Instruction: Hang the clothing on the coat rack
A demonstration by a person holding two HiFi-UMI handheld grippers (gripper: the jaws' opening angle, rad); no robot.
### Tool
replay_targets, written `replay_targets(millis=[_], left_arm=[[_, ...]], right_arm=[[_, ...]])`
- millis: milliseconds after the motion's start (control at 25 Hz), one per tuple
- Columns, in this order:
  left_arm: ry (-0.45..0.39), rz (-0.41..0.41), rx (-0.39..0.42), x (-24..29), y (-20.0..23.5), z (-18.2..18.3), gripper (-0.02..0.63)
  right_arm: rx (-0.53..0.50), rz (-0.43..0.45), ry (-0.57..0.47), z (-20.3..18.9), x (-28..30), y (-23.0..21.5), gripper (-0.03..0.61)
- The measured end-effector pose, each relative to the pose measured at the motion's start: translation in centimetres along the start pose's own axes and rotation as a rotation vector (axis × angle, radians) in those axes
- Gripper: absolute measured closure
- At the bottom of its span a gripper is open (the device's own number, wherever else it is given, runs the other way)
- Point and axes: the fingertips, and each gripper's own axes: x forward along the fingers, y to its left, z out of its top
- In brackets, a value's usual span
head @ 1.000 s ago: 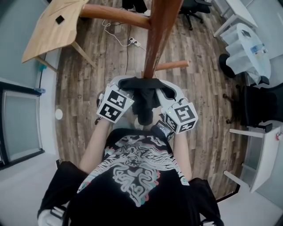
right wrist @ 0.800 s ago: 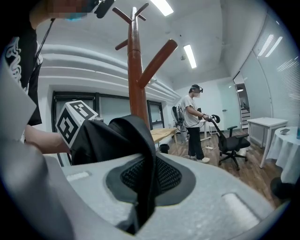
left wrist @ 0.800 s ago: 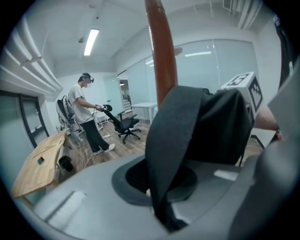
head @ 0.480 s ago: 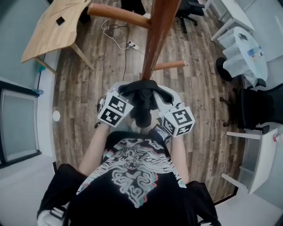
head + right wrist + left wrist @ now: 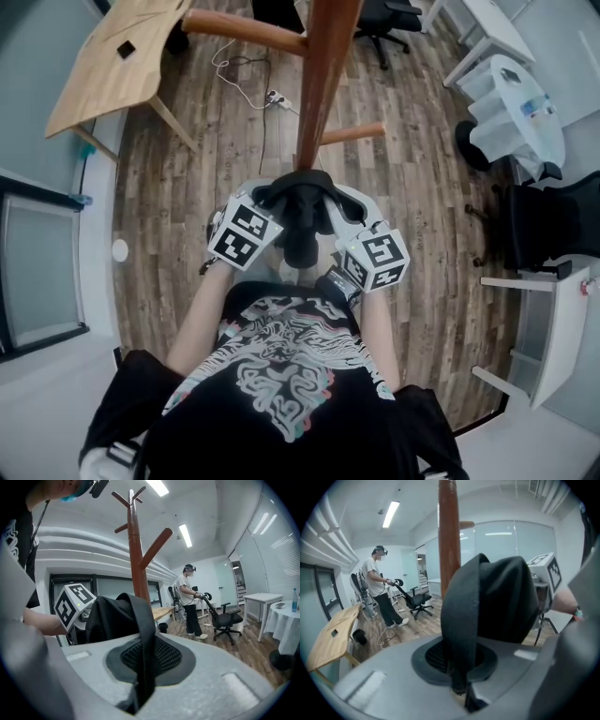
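Just before coat rack (image 5: pixel 319 94): left gripper (image 5: pixel 269 201), right gripper (image 5: pixel 336 206) clamped tight on black garment (image 5: pixel 302 225), likely spreading it for hanging

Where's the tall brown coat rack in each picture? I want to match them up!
Head view: the coat rack runs from the top edge down to the middle, ending just above the black clothing.
Left gripper view: it stands upright at top centre, behind the clothing.
Right gripper view: it rises left of centre, branching near the top.
Shared landmark: the black clothing, right in front of it every time.
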Motion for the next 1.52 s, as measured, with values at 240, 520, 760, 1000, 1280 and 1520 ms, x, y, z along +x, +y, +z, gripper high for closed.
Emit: replay_targets(millis=[240, 520, 760, 1000, 1280, 1520], left_arm=[[0.008, -0.038, -0.012, 0.4, -0.9, 0.0, 0.614], [-0.001, -0.068, -0.019, -0.1, -0.8, -0.2, 0.542], [-0.012, -0.103, -0.004, -1.0, -1.0, -0.3, 0.512], [-0.031, -0.153, 0.018, -1.9, -1.4, -0.2, 0.512], [-0.066, -0.193, 0.038, -3.7, -0.9, 0.3, 0.461], [-0.093, -0.181, 0.062, -6.1, -0.7, -0.4, 0.436]], right_arm=[[0.006, 0.003, 0.008, -0.3, -0.1, -0.1, 0.554], [0.029, 0.000, 0.003, -0.3, 0.1, 0.2, 0.551], [0.043, -0.030, -0.004, -0.2, 0.2, 0.3, 0.522], [0.028, -0.112, -0.008, 0.7, -0.7, 0.6, 0.500], [0.053, -0.144, -0.029, 2.0, -1.6, 1.7, 0.497], [0.042, -0.205, -0.036, 2.2, -2.8, 3.3, 0.495]])
